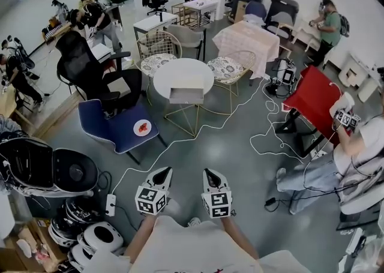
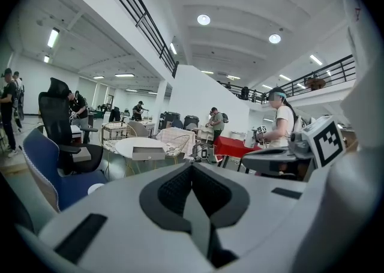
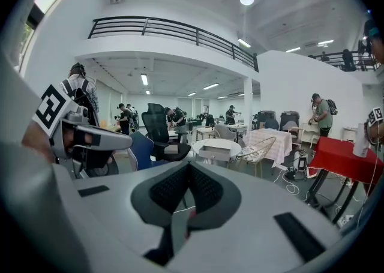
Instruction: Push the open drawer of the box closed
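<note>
Approach step, no contact yet. Left gripper (image 1: 162, 176) and right gripper (image 1: 210, 176) are held side by side, pointing ahead, each with its jaws pressed together on nothing. The box (image 1: 186, 90) sits well ahead of both tips, at the near edge of the round white table (image 1: 162, 77), with the drawer (image 1: 186, 99) front facing the grippers. A blue chair (image 1: 117, 125) stands ahead-left of the left gripper. Next move, by my judgement: close the distance, set 1 closed tip square on the drawer front and push straight in. The other gripper may need to brace the box against sliding.
</note>
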Tool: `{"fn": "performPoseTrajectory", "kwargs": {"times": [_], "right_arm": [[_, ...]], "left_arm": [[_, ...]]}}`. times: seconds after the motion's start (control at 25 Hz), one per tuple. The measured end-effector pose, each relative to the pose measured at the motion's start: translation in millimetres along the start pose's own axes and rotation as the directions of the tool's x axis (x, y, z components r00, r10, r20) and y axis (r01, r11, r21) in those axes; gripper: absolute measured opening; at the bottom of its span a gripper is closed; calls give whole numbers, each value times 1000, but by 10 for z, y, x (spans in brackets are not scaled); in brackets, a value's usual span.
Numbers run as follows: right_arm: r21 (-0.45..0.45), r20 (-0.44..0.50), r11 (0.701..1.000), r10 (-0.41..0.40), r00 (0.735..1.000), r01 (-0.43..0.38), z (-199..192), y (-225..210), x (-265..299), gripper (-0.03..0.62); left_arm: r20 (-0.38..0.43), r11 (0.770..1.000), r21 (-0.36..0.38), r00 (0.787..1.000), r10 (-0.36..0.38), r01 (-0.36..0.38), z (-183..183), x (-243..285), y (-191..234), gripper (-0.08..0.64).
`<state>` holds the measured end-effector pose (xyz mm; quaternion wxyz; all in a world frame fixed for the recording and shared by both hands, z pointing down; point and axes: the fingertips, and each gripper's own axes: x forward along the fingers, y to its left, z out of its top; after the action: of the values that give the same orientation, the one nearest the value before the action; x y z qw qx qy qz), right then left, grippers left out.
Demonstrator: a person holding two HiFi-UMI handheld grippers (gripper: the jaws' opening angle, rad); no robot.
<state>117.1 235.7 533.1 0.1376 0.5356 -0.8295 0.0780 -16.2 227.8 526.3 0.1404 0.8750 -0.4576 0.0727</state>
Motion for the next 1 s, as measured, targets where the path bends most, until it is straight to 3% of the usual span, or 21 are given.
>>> {"fn": "performPoseTrajectory", "kwargs": {"times": [0.4, 1.0], "right_arm": [[18, -13, 1000, 7, 1000, -6, -154, -331, -113, 15], [3, -6, 1000, 20, 1000, -20, -131, -436, 163, 15]], "left_arm": [[-10, 999, -14, 999, 31, -31, -60, 164, -132, 12], [1, 1000, -6, 1000, 23, -23, -8, 444, -8, 12]]}}
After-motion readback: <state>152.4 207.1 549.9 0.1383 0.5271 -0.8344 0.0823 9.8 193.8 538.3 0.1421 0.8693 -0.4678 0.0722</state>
